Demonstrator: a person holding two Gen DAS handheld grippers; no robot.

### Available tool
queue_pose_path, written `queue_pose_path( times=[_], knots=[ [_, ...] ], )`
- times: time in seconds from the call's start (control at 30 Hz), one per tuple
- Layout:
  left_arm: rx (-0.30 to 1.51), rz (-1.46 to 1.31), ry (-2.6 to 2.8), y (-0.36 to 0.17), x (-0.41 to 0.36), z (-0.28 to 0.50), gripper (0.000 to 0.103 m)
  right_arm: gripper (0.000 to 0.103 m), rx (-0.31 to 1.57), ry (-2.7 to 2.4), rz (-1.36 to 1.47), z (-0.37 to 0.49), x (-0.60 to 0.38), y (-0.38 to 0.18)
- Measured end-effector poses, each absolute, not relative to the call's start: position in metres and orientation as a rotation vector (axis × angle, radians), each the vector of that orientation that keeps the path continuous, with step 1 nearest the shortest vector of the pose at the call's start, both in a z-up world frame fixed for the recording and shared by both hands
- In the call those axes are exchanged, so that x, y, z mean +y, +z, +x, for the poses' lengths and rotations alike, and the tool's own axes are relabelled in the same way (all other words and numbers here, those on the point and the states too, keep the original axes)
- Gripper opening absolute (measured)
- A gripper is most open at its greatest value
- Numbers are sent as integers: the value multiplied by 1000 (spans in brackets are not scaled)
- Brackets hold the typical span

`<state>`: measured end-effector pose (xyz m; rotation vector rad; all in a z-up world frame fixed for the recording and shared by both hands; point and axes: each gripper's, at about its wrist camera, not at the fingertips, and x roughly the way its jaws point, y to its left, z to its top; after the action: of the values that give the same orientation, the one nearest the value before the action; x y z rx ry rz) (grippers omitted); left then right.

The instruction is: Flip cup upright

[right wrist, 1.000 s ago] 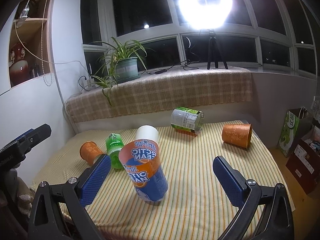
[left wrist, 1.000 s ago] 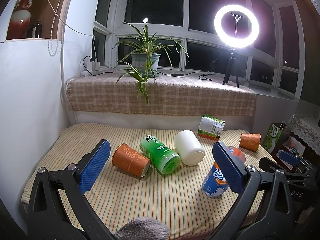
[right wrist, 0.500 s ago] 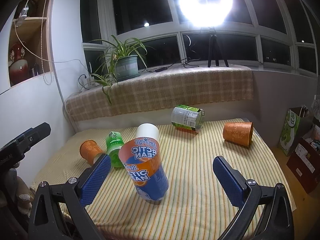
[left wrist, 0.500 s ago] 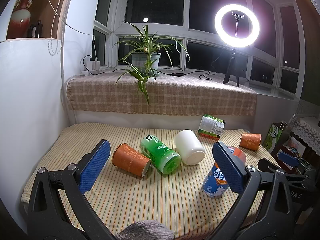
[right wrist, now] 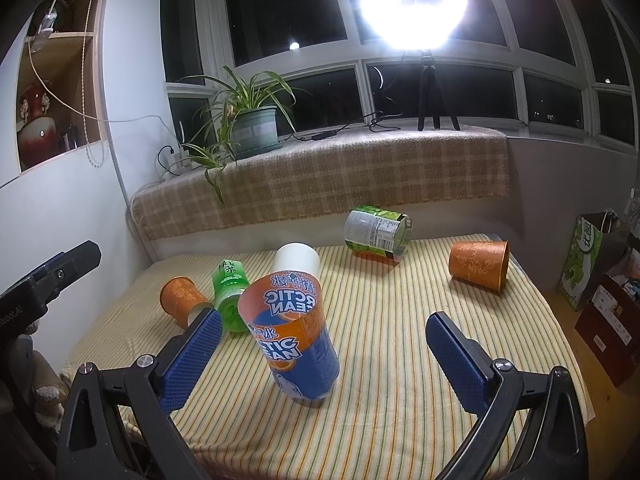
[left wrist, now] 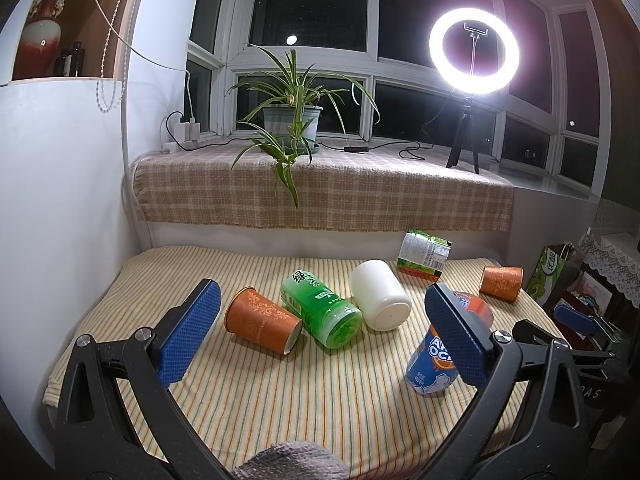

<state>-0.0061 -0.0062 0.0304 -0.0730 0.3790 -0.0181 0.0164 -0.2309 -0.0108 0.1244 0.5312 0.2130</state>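
A blue and orange cup (right wrist: pixel 296 344) stands upright, leaning a little, on the striped table (right wrist: pixel 400 360), just in front of my open, empty right gripper (right wrist: pixel 324 360). It also shows in the left wrist view (left wrist: pixel 440 360), partly hidden behind a finger. My left gripper (left wrist: pixel 320 336) is open and empty, facing cups that lie on their sides: an orange cup (left wrist: pixel 260 322), a green cup (left wrist: pixel 324 308) and a white cup (left wrist: pixel 380 294).
A green labelled cup (right wrist: pixel 376 232) and a second orange cup (right wrist: pixel 478 264) lie on their sides at the table's back and right. A cloth-covered sill with a potted plant (right wrist: pixel 252 128) and a ring light (right wrist: pixel 414 0) runs behind. Bags and boxes (right wrist: pixel 588 264) stand right.
My right gripper has drawn back slightly from the blue and orange cup. The cups have not moved.
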Motion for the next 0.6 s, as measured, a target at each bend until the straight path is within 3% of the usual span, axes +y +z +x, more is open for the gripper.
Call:
queue_pose_path(
  times=[0.6],
  knots=[
    [380,-69,-19,29,-4,-5,103,103,545,224,129,17,-230,-16]
  ],
)
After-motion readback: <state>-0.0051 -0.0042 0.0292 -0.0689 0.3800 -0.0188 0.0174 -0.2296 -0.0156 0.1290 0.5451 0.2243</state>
